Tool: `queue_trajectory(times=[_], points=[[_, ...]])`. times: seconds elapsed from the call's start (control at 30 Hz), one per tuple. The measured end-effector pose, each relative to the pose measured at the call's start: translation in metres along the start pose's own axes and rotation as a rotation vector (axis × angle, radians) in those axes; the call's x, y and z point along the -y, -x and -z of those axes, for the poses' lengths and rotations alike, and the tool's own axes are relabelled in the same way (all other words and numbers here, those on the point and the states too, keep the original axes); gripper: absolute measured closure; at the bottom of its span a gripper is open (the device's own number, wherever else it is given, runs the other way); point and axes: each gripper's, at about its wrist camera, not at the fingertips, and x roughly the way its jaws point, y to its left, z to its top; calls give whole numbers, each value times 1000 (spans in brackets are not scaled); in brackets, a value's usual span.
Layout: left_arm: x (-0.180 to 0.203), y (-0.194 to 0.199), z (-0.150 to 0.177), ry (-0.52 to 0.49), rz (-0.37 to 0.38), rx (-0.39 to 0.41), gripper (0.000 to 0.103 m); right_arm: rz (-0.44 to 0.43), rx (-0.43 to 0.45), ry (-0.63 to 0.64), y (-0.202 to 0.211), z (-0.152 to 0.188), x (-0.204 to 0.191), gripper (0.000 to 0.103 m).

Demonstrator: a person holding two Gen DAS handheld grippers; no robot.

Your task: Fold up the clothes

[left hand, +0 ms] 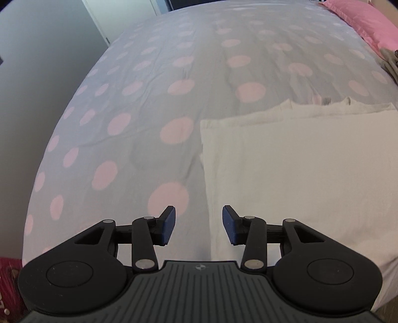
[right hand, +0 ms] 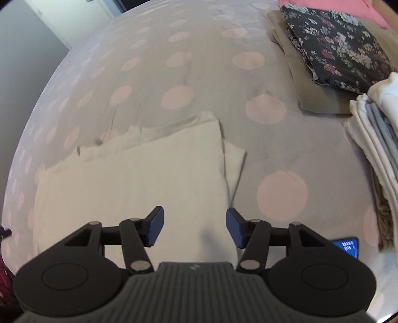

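My left gripper (left hand: 199,224) hangs with its fingers (left hand: 169,224) spread wide and holding nothing, above the left edge of the folded cream garment (left hand: 286,169). My right gripper (right hand: 195,227) is just as wide and holds nothing, sitting over the garment's (right hand: 129,181) near right corner, one blue pad on either side of that edge. I can't tell whether either gripper touches the cloth.

The garment lies flat on the bed (left hand: 149,99), folded into a rough rectangle, with a narrower layer sticking out past its right side and uneven edges showing along its far side. The bedcover is grey with large pink dots.

To my right, near the bed's edge, I see a lit phone screen (right hand: 347,246). Beyond it stands a stack of folded white and grey clothes (right hand: 373,134). Farther back, a dark floral garment (right hand: 335,47) rests on a folded beige one (right hand: 311,92). At the far end lies a pink pillow (left hand: 365,22).
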Motion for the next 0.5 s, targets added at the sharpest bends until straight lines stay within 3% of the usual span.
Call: queue_trajectory(times=[0.3, 0.4, 0.5], points=[[-1, -46, -18, 50, -19, -41, 64, 29, -63, -77, -78, -31, 33, 46], [1, -52, -21, 31, -31, -44, 64, 49, -79, -55, -97, -33, 35, 51], [3, -54, -24, 24, -16, -50, 64, 41, -59, -53, -101, -32, 37, 65]])
